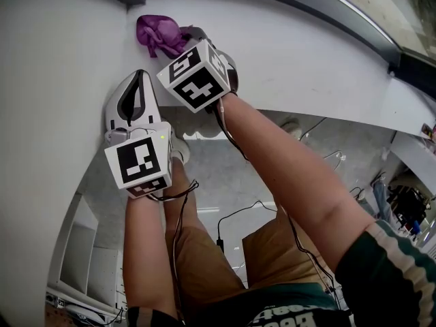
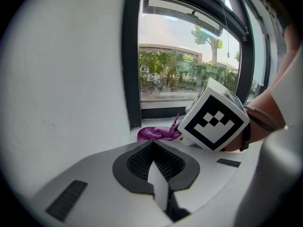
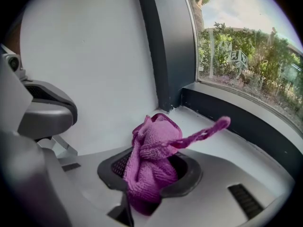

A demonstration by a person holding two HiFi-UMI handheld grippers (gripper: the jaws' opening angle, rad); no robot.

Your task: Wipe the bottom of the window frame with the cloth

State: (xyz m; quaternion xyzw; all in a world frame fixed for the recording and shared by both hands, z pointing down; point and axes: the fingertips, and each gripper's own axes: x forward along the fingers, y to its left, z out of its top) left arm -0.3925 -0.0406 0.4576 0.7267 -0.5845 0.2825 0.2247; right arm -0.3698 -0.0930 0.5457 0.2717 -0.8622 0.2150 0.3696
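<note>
The right gripper [image 3: 150, 161] was clamped on a bunched purple cloth [image 3: 155, 135] at the white sill's [image 3: 227, 143] corner, near the dark window frame [image 3: 168, 51]. The left gripper [image 2: 152, 148], jaws together and empty, sat alongside.

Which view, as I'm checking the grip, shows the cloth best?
The right gripper view: the cloth fills its middle, bunched in the jaws of the right gripper, one strip sticking out. The head view shows only a purple bunch past the marker cube; the left gripper view, a small part beside that cube.
</note>
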